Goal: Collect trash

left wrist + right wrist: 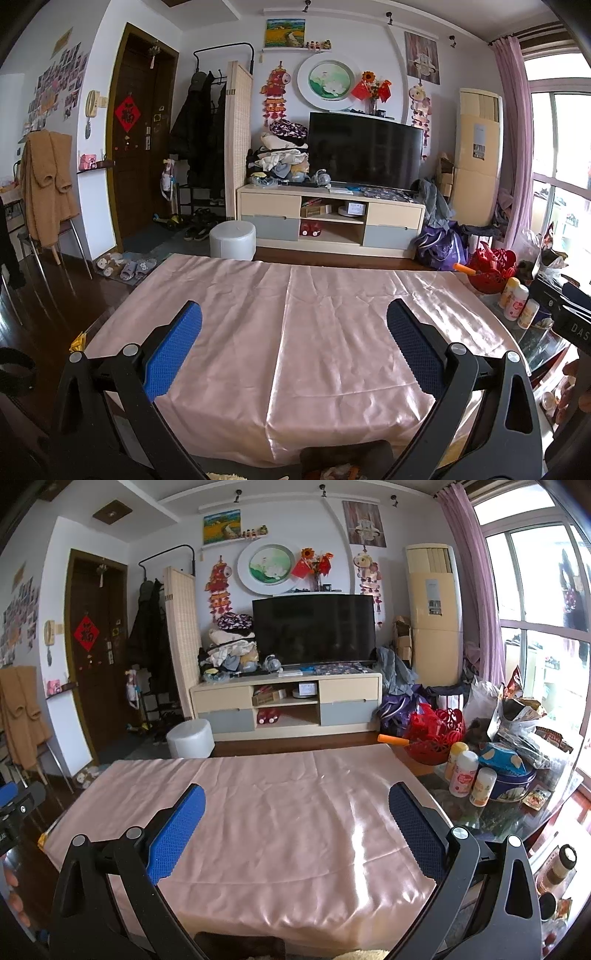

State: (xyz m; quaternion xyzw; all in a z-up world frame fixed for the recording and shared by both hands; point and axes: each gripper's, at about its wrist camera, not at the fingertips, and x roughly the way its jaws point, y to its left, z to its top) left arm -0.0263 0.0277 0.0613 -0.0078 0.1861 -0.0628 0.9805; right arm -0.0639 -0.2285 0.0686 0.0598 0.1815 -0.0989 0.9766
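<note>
My left gripper (294, 314) is open above a table covered with a pink satin cloth (295, 332), nothing between its blue pads. My right gripper (297, 797) is also open over the same cloth (277, 830), and it is empty too. A dark bin rim (347, 452) with crumpled scraps inside shows at the bottom edge of the left wrist view. Opened snack bags (517, 712) and a small wrapper (535, 798) lie on the glass surface to the right. A yellow scrap (78, 341) pokes out at the cloth's left corner.
Right of the cloth stand three small bottles (465, 775), a blue tin (513, 786) and a red basket (432, 734). A white stool (232, 240) and a TV cabinet (332, 218) lie beyond the table. A chair with a brown garment (48, 184) stands at left.
</note>
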